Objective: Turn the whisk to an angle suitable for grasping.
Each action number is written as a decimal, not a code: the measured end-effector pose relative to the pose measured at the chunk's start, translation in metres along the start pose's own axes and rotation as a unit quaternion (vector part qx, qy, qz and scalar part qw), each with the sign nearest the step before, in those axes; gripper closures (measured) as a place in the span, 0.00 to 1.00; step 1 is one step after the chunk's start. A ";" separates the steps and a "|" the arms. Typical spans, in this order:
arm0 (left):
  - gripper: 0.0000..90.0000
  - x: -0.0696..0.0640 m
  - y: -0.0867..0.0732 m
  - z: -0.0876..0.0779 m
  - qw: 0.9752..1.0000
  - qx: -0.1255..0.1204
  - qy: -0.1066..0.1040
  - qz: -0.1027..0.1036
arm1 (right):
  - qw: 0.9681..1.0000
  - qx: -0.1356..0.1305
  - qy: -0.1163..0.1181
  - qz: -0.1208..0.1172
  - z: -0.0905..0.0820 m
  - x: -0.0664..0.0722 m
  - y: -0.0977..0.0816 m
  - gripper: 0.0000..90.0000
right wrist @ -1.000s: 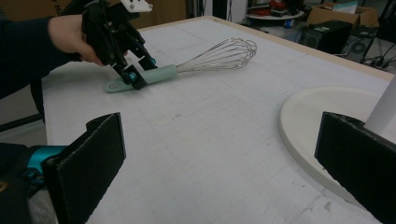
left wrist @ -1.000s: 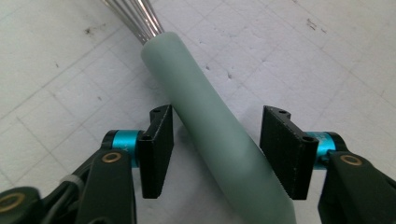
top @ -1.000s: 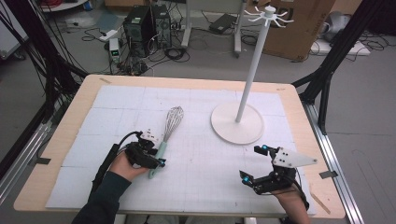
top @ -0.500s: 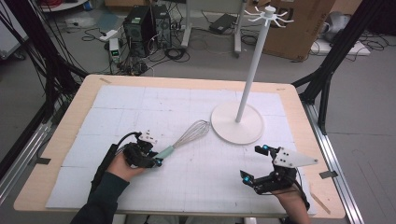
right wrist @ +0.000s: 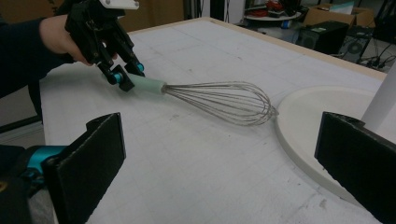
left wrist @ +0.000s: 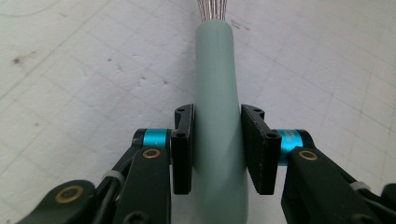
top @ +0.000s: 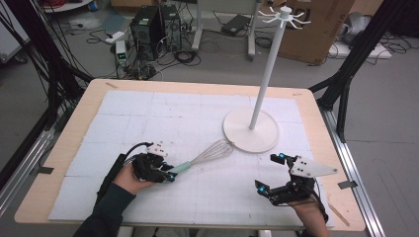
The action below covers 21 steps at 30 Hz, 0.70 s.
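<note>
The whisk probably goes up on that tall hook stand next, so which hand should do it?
Left, probably. The left gripper is shut on the whisk handle, its wires pointing toward the hook stand. The right gripper is open, holding nothing.

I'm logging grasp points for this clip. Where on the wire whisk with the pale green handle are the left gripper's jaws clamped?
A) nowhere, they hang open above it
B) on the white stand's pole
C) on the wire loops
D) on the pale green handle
D: the left gripper has its two black jaws pressed against both sides of the pale green handle of the wire whisk.
</note>
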<state>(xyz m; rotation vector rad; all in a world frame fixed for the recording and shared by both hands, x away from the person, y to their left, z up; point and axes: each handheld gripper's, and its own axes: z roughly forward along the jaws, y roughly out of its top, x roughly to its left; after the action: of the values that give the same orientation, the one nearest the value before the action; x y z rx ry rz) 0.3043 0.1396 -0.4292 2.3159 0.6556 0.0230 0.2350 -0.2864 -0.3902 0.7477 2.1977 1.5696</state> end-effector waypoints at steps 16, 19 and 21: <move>0.74 -0.007 0.004 0.007 0.992 -0.038 -0.103 0.059 | 1.000 -0.002 0.003 0.005 -0.001 0.000 0.000 0.01; 0.74 -0.009 0.007 0.007 0.990 -0.045 -0.107 0.076 | 1.000 -0.006 0.002 0.003 -0.002 -0.001 0.000 0.01; 0.74 -0.011 0.010 0.008 0.989 -0.045 -0.115 0.080 | 1.000 -0.007 0.003 0.004 -0.002 -0.001 0.000 0.01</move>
<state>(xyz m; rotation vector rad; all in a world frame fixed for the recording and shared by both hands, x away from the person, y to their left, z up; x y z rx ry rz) 0.3011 0.1229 -0.4266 2.2353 0.3455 -0.1349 0.2349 -0.2886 -0.3895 0.7500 2.1894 1.5909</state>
